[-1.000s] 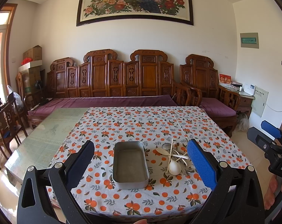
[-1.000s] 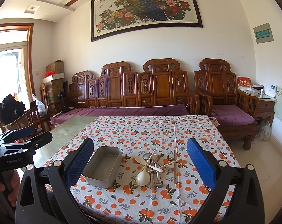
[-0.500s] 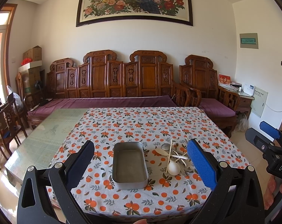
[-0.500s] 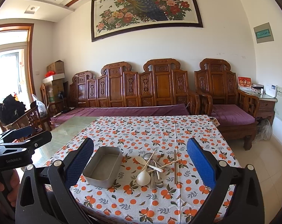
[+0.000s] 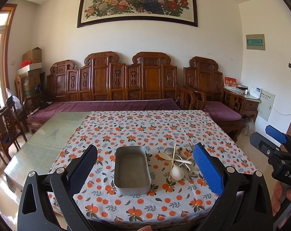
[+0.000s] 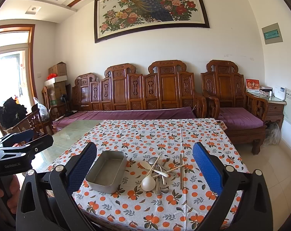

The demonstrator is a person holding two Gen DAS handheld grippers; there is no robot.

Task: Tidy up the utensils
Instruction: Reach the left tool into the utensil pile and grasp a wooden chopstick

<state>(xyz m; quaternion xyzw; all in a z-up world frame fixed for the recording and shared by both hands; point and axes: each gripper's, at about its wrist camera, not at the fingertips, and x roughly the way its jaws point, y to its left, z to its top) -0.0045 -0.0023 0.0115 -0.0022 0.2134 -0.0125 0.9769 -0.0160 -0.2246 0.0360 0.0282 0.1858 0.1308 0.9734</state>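
On table, left to right, from the two wrist views:
Left gripper (image 5: 145, 165): held low at the near edge of the table, jaws spread wide with nothing between them; its dark pad sits at 8 o'clock of the tray and its blue pad at 4 o'clock of the utensil pile.
Hand on left gripper (image 6: 3, 190): seen at the far left of the right wrist view, wrapped round the handle.
Table (image 5: 49, 134): bare greenish glass top on the left part, the rest covered.
Tablecloth (image 5: 137, 129): white with orange fruit and grey leaves, covering the centre and right of the table.
Metal tray (image 5: 132, 170): rectangular, grey, empty, flat on the tablecloth near the front edge.
Utensil pile (image 6: 160, 170): just beside the tray at its 3 o'clock, apart from it; metal spoons and a fork lie crossed with pale chopsticks.
White spoon (image 6: 148, 182): large bowl at the 6 o'clock end of the pile, resting on top.
Single chopstick (image 6: 181, 171): lies straight at the pile's 3 o'clock edge.
Right gripper (image 6: 144, 165): also low at the near edge, jaws wide apart and empty, framing tray and pile.
Hand on right gripper (image 5: 285, 198): at the far right of the left wrist view, gripping the handle.
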